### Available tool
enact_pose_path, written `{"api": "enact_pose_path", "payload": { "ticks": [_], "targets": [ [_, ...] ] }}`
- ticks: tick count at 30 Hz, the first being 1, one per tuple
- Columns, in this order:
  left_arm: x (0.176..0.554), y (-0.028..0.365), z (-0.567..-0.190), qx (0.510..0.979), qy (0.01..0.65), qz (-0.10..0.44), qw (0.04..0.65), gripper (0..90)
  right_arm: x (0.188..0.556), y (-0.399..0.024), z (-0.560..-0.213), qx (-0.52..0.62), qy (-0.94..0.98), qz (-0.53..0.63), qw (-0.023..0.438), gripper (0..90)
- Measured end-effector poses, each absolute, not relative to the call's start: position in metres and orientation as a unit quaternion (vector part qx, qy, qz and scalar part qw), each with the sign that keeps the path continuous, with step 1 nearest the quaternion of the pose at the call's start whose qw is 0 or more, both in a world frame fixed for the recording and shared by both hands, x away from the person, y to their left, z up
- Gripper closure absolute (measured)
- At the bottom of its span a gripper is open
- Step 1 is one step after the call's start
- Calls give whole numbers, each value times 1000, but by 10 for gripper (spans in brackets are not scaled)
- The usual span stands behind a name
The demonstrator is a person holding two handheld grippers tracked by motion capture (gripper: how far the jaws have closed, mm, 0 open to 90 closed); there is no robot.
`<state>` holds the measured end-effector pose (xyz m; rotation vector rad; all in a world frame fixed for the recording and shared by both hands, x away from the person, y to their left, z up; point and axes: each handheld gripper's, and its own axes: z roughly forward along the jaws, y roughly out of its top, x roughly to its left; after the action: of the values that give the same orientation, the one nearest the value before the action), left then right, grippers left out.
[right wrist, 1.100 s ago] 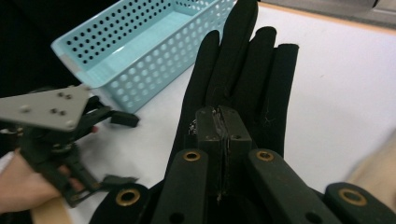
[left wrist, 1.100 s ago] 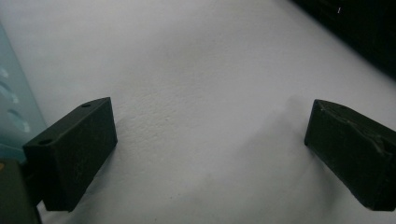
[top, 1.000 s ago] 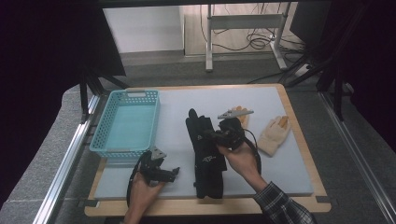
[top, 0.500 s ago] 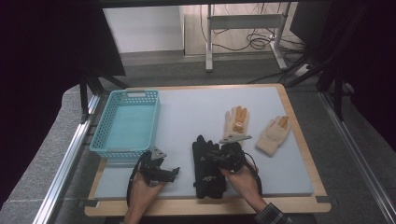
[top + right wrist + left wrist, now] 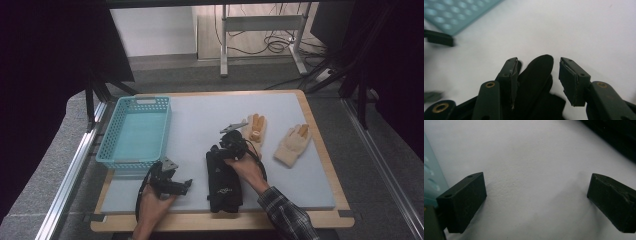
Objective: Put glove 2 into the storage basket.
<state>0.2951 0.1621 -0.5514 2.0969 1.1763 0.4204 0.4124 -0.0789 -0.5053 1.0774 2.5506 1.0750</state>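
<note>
A black glove [image 5: 224, 182] lies flat on the grey mat [image 5: 200, 120] near the front edge, fingers pointing away from the person. My right gripper [image 5: 220, 149] sits low over those fingers. In the right gripper view its jaws have just been opening: a black fingertip [image 5: 537, 72] still lies between them, the left pad [image 5: 512, 72] against it and the right pad [image 5: 569, 80] clear of it, so the right gripper [image 5: 539, 62] is open. My left gripper [image 5: 186, 184] rests left of the glove, and the left gripper [image 5: 536, 182] is wide open over bare mat.
A teal basket [image 5: 135, 131] stands at the left of the mat, its wall [image 5: 430, 182] close beside my left jaw. Two tan gloves [image 5: 255, 127] [image 5: 292, 145] lie right of centre. A wooden rim [image 5: 220, 222] frames the board.
The right hand has come down and nearer with the black glove, which now lies flat on the mat. Its jaws have parted around the glove's fingers. The left hand has not moved.
</note>
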Motion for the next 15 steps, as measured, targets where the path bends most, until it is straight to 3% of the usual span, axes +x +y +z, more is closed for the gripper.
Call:
{"api": "enact_pose_path", "payload": {
  "ticks": [3, 5, 10, 11, 13, 15],
  "targets": [
    [295, 162, -551, 808, 451, 162, 342, 27, 420, -77, -516, 374, 856, 352, 59, 760],
    [295, 163, -551, 809, 451, 161, 340, 27, 417, -80, -510, 376, 850, 364, 58, 843],
    [295, 162, -551, 808, 452, 161, 342, 26, 404, -89, -484, 364, 846, 370, 120, 839],
    [295, 162, -551, 808, 452, 161, 342, 26, 404, -93, -483, 369, 843, 369, 127, 808],
    [295, 162, -551, 808, 452, 161, 342, 27, 408, -98, -487, 375, 842, 366, 128, 648],
    [295, 162, -551, 808, 452, 161, 342, 27, 410, -106, -489, 375, 839, 377, 114, 618]
  ]
}}
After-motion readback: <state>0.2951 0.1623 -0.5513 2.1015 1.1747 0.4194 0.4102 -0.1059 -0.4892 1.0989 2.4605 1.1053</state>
